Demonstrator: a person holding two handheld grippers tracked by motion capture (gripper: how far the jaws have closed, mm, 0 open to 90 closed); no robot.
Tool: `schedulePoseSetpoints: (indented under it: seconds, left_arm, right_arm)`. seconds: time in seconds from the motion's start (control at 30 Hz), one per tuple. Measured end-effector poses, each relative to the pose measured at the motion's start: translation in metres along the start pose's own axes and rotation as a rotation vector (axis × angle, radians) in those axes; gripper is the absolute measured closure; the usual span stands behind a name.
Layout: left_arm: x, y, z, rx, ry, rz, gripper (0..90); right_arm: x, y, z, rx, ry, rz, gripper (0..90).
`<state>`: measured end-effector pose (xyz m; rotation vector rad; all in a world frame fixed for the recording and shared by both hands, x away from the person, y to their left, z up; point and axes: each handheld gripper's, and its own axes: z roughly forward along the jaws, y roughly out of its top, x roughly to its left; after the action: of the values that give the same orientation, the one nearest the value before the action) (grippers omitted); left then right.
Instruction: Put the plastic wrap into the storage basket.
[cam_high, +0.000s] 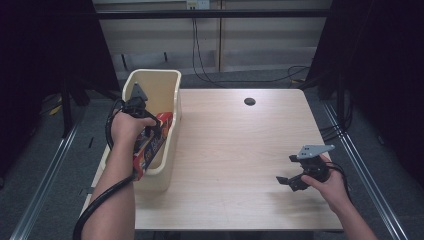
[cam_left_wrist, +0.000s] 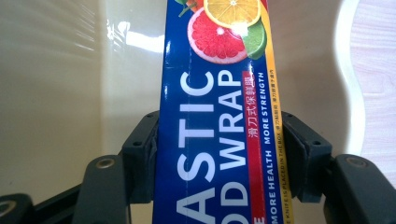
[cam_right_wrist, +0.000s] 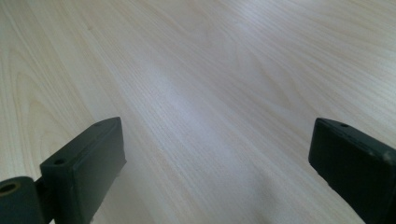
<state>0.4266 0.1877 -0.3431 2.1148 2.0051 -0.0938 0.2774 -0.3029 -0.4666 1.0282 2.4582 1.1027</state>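
wrap box (cam_left_wrist: 219, 116) cut off top and bottom — lettering partial

- The tabletop (cam_high: 235, 150) lies bare from the bin rightward.
- The cream bin (cam_high: 170, 100) walls off its left edge, plastic wrap box (cam_high: 152, 145) inside.

table (cam_high: 235, 150): pale wood with fine grain, smooth, soft satin sheen
bin (cam_high: 167, 85): cream plastic at the table's 9 o'clock edge, smooth, glossy inner walls with bright glare
plastic wrap box (cam_left_wrist: 219, 116): printed card, glossy blue face, light streak along one edge
left gripper (cam_left_wrist: 219, 154): matt black plastic, metal screw heads
right gripper (cam_right_wrist: 215, 163): matt black plastic, faintly scuffed
plate (cam_high: 316, 149): flat matt grey
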Motion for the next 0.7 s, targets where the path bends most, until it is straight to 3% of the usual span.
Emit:
schedulePoseSetpoints:
  seconds: [0.43,0.7]
  left_arm:
    - [-0.001,0.000,0.001,0.015,0.000,0.004,38.5]
    - [-0.005,0.001,-0.024,-0.073,-0.027,0.017,36.3]
  right_arm:
    - [-0.001,0.000,-0.001,-0.003,-0.001,0.002,3.3]
    - [0.000,0.000,-0.001,-0.004,-0.001,0.004,3.4]
